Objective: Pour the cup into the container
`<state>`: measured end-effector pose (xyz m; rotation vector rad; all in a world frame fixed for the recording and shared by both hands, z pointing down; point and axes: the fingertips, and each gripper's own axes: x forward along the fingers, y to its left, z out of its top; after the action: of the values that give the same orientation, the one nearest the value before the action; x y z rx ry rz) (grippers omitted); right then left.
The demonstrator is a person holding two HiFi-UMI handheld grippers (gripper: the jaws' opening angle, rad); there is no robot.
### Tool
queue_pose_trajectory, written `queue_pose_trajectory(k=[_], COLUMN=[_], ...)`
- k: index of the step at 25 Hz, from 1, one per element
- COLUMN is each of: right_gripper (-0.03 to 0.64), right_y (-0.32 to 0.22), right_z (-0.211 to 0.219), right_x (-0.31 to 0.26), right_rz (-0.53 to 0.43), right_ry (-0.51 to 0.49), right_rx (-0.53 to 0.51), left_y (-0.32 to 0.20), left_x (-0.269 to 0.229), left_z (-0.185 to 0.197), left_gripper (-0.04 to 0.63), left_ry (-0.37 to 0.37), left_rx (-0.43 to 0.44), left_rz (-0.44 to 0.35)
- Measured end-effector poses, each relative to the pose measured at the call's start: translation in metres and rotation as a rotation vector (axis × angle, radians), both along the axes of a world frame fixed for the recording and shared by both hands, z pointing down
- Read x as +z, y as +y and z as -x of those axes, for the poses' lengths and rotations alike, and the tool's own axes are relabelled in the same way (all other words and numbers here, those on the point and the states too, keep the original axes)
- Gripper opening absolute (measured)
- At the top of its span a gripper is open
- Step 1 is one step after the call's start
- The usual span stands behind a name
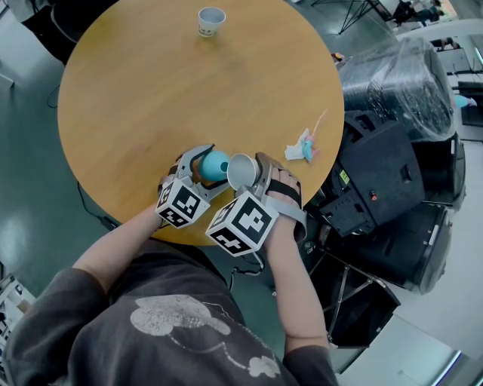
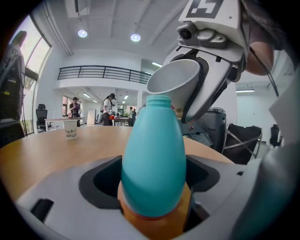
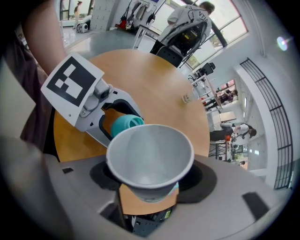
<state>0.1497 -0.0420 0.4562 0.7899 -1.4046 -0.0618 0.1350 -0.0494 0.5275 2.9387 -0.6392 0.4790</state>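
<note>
At the near edge of the table [image 1: 151, 98], about 6 o'clock in the head view, the left gripper [image 1: 205, 167] grips the teal bottle [image 2: 153, 159] low on its body, jaws wide around the orange base. Just beside it at 3 o'clock, the right gripper [image 1: 253, 175] clasps the paper cup [image 3: 150, 157] by its lower wall, jaws likewise set broad, cup tipped toward the bottle.

Seen from the left gripper view, the cup's rim sits at 1 o'clock of the bottle mouth [image 2: 158, 99], very close; whether they touch cannot be told. No contents can be made out inside the cup.

Assessment: the mouth is narrow against the wide rim, so the lowest point of the lip should be centred over the opening, the tilt increased slowly, and the bottle held steady.

Farther out, a wrapper [image 1: 303, 145] lies at 3 o'clock and a second paper cup [image 1: 211, 21] stands at 12 o'clock, well apart
</note>
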Motion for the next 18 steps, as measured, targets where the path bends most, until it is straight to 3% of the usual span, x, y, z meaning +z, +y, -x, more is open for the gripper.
queue_pose_trajectory(k=[6, 12, 18], right_gripper=[0.287, 0.287, 0.288], right_y=[0.001, 0.003, 0.001], right_z=[0.005, 0.012, 0.006], right_x=[0.0, -0.001, -0.01], right_rz=[-0.036, -0.077, -0.211], right_ry=[-0.089, -0.287, -0.461], right_rx=[0.022, 0.107, 0.196], left_y=[0.001, 0.001, 0.003], left_x=[0.001, 0.001, 0.001], left_z=[0.0, -0.001, -0.001], left_gripper=[0.405, 0.405, 0.405], left_ry=[-0.003, -0.007, -0.01], left_rx=[0.003, 0.016, 0.015], left_rz=[0.005, 0.004, -0.002])
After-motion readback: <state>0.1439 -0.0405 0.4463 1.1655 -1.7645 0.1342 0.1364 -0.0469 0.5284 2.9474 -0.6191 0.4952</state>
